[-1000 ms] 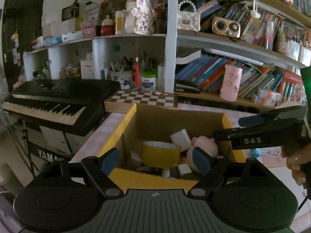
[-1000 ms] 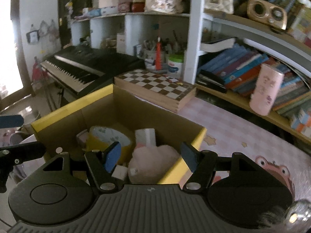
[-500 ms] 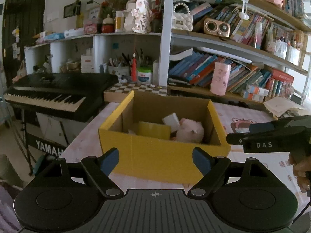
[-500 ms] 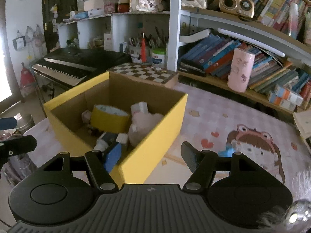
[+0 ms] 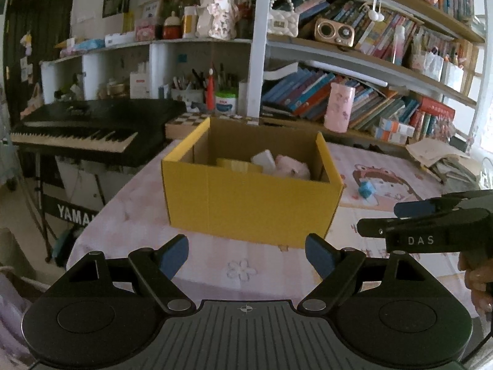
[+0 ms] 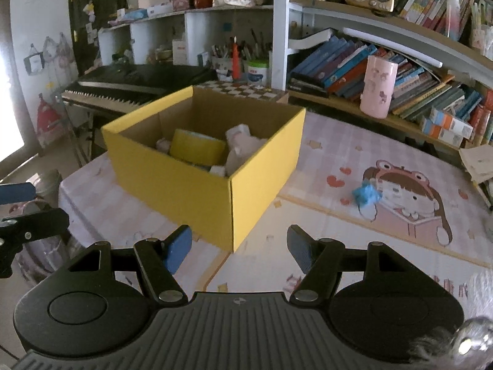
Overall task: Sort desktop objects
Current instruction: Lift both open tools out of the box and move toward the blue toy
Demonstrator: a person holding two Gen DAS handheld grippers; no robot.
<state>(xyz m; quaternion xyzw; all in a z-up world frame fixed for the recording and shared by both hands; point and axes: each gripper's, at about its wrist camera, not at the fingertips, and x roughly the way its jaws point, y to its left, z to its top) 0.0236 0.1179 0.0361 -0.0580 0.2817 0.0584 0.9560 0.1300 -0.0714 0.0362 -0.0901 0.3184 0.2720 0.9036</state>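
A yellow cardboard box [image 5: 251,199] stands on the pink desk mat and also shows in the right wrist view [image 6: 185,182]. Inside it lie a yellow tape roll [image 6: 197,149], a pink plush toy [image 5: 292,168] and a small white box [image 5: 263,160]. A small blue object [image 6: 366,194] lies on the mat to the right of the box, also in the left wrist view [image 5: 366,188]. My left gripper [image 5: 246,254] is open and empty in front of the box. My right gripper [image 6: 238,251] is open and empty near the box's front corner.
A black keyboard [image 5: 89,132] stands left of the desk. A chessboard box [image 6: 243,89] sits behind the yellow box. A pink cup [image 6: 377,89] and rows of books [image 5: 363,104] stand along the back shelf. Loose papers [image 5: 437,157] lie at the right.
Both grippers have pulled back and away from above the box. The box now sits farther off and whole in view. Both grippers stay open and empty.
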